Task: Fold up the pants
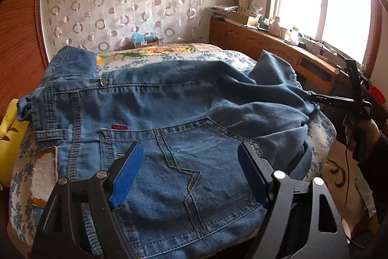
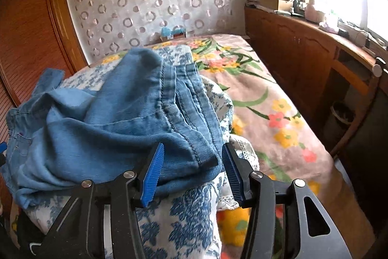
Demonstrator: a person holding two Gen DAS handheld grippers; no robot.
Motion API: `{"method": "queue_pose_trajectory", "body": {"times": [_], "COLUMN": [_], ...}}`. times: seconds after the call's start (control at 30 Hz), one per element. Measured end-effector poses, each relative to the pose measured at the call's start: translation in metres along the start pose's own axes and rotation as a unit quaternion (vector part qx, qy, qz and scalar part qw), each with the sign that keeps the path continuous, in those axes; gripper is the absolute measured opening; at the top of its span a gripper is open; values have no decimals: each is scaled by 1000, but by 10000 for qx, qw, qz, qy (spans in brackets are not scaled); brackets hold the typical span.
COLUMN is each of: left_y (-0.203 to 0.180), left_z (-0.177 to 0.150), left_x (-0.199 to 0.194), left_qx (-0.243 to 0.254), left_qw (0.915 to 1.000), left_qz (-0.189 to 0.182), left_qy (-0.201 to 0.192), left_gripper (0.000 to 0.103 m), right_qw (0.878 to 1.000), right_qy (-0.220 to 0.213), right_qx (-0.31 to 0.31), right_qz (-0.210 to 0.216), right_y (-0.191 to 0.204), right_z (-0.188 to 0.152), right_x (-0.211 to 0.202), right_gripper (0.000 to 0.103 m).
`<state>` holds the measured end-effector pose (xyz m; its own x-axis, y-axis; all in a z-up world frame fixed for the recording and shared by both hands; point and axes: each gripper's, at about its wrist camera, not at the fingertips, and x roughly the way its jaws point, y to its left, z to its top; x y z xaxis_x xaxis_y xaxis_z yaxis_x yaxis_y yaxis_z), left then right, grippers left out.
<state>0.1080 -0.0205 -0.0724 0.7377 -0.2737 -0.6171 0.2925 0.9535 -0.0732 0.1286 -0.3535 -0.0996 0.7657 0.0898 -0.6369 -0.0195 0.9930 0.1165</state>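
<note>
The jeans (image 1: 169, 118) lie bunched on the bed (image 2: 266, 113), waist flat, legs heaped in loose folds: no neat fold yet. The left tool (image 1: 191, 171) hangs released above the back pocket; the right tool (image 2: 191, 174) straddles the hem unclenched.

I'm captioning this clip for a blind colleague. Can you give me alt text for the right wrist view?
The right gripper, jaws apart, straddles the hemmed edge of rumpled blue jeans lying on a blue-flowered white cover. Beyond lie a floral blanket, a circle-patterned curtain and a wooden cabinet under a bright window.
</note>
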Motion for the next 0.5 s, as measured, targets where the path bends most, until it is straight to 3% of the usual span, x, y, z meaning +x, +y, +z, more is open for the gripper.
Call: {"method": "queue_pose_trajectory", "body": {"times": [0.1, 0.13, 0.2, 0.5], "left_y": [0, 1, 2, 10], "left_z": [-2, -4, -6, -8], "left_x": [3, 3, 3, -12], "left_qx": [-22, -37, -49, -164], "left_qw": [10000, 10000, 9999, 9999], "left_qz": [-35, -49, -57, -43], "left_qy": [57, 66, 85, -35], "left_gripper": [81, 81, 81, 81], "right_qw": [9998, 9999, 9998, 9946], "right_qy": [129, 83, 10, -824], "right_qx": [-2, -34, -88, -310], "right_qz": [121, 118, 201, 550], "right_y": [3, 5, 6, 21], "right_z": [0, 1, 7, 34], "right_x": [5, 2, -4, -72], "right_gripper": [51, 37, 20, 15]}}
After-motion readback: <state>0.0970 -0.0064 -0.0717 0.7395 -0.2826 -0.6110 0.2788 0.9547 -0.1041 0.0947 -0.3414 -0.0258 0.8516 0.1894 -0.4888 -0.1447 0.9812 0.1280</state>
